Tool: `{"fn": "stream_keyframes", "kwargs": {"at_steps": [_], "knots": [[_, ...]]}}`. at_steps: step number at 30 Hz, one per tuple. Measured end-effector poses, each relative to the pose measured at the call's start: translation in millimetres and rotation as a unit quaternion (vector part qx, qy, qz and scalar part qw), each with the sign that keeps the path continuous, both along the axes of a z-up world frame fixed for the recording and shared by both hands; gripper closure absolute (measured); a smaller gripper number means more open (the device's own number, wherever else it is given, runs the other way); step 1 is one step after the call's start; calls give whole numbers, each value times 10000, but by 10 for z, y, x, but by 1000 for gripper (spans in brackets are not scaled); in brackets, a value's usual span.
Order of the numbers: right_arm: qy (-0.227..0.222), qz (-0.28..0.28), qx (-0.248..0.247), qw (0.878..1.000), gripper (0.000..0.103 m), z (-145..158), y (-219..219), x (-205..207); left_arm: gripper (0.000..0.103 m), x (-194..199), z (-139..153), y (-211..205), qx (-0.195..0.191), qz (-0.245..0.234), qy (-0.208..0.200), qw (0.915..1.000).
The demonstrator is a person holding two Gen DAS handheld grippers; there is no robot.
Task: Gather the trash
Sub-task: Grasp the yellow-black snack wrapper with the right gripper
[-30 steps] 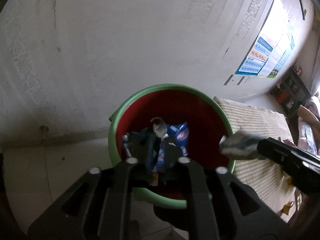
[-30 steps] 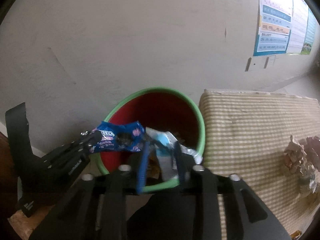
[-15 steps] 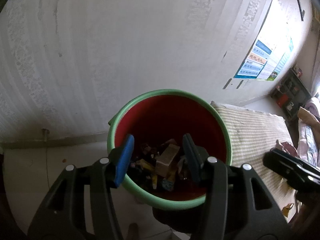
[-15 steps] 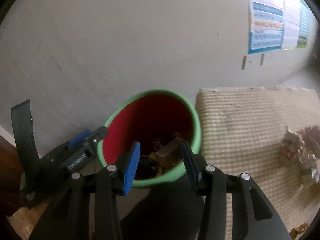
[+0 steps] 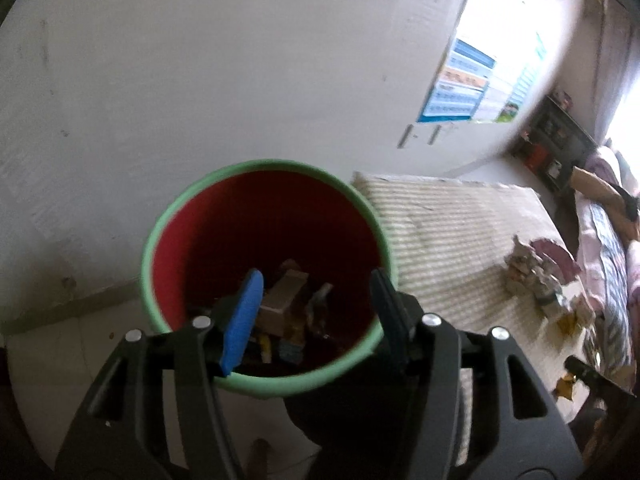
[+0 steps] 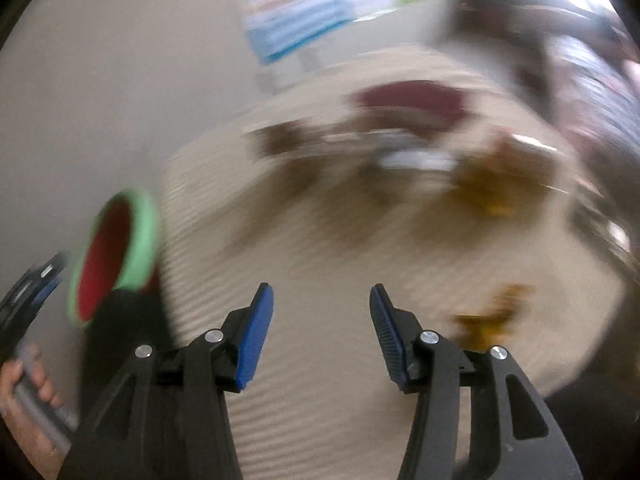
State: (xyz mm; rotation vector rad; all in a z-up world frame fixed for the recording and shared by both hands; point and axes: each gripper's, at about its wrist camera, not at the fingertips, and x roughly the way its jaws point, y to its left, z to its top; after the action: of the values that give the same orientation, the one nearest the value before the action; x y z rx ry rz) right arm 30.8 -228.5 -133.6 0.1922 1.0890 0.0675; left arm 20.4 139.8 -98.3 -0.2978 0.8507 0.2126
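Observation:
A red bucket with a green rim (image 5: 168,216) stands by the wall and holds several pieces of trash (image 5: 286,300). My left gripper (image 5: 316,308) is open and empty right above the bucket's mouth. My right gripper (image 6: 320,320) is open and empty over the checked mat (image 6: 320,240), with the bucket (image 6: 140,232) at its left. Blurred trash (image 6: 416,156) lies on the mat ahead of it, and an orange wrapper (image 6: 484,320) lies near its right finger. In the left wrist view a trash pile (image 5: 536,276) lies on the mat at the right.
A plain wall (image 5: 240,60) with a poster (image 5: 468,88) rises behind the bucket. A dark shelf (image 5: 556,140) and bedding (image 5: 608,240) are at the far right. A hand (image 6: 24,408) holds the left gripper's handle at the lower left of the right wrist view.
Both grippers opened and let their wrappers fall into the bucket. The right gripper then swung right, away from the bucket and over the mat. The left gripper stays above the bucket.

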Motion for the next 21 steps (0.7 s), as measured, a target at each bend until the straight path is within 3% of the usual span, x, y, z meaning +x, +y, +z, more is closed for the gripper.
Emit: {"fn": "stream_keyframes", "kwargs": {"at_steps": [4,6,9,17,19,21], "knots": [[295,-1040,-55,9941,47,-85,-646,-36,49,80,-2,-286,-95,-293,82,9995],[505,-1220,79,9912,47,-181,-772,-34,49,116,18,-511,-161,-545,78,9984],[793,-1242,183,9889,47,-346,-819,-23,48,145,53,-806,-46,-933,64,9956],[953,-1281,270,9868,50,-424,-886,39,40,280,69,-1481,103,-1749,54,9845],[936,-1199,391,9876,66,-434,-868,79,40,388,48,-1649,200,-1955,45,9805],[864,-1075,536,9890,71,-435,-834,82,39,519,5,-1809,300,-2160,127,9758]]}}
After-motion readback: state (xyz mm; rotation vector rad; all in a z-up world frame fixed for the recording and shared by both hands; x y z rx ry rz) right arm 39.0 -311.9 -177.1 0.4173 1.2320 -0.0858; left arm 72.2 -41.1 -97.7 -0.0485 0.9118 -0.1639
